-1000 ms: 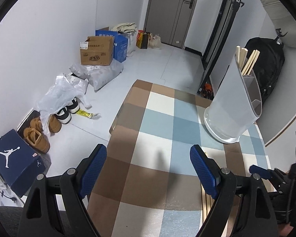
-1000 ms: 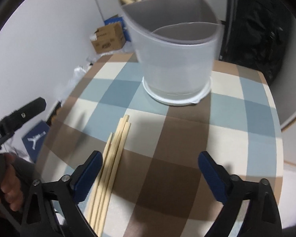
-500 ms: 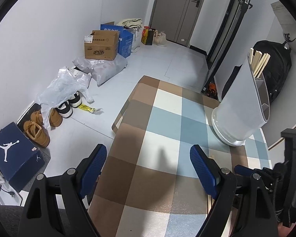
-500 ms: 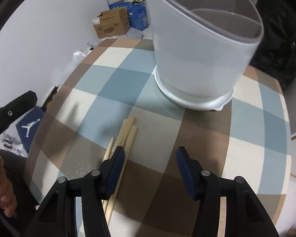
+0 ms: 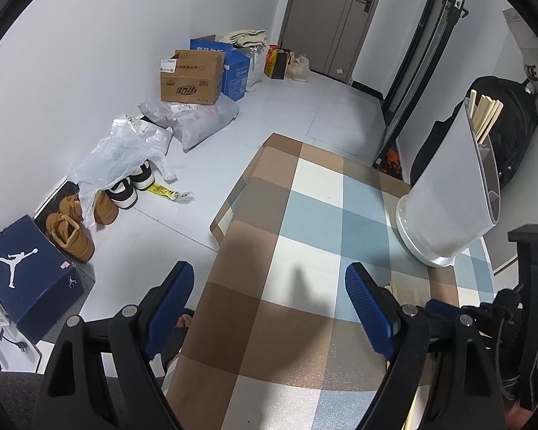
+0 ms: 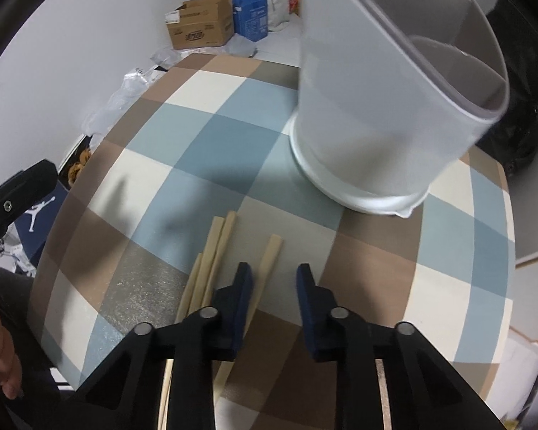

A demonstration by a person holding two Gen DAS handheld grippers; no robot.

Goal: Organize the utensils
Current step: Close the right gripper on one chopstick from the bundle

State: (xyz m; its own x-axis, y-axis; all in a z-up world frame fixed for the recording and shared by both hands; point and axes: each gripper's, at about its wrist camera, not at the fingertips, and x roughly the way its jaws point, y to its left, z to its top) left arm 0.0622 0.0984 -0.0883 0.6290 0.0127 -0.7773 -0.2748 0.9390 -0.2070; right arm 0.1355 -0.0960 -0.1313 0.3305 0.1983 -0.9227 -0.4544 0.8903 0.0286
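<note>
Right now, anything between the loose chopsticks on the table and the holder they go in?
Nothing visible. Bare checked tablecloth lies between the loose chopsticks and the white holder. The holder's near compartments look empty; its far one already has chopsticks.

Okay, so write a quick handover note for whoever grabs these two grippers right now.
Left gripper: jaws wide open, empty, above the checked tablecloth.
Right gripper: jaws have just been closing around a single chopstick. It lies beside one finger, with a gap still showing, so it does not look pinched yet.
Things: three more loose chopsticks lie just beside it. The white utensil holder stands beyond them.
Done: several stored chopsticks already stand in the holder.
Left: finish this grasp, drop it in the holder, then move the other three.
</note>
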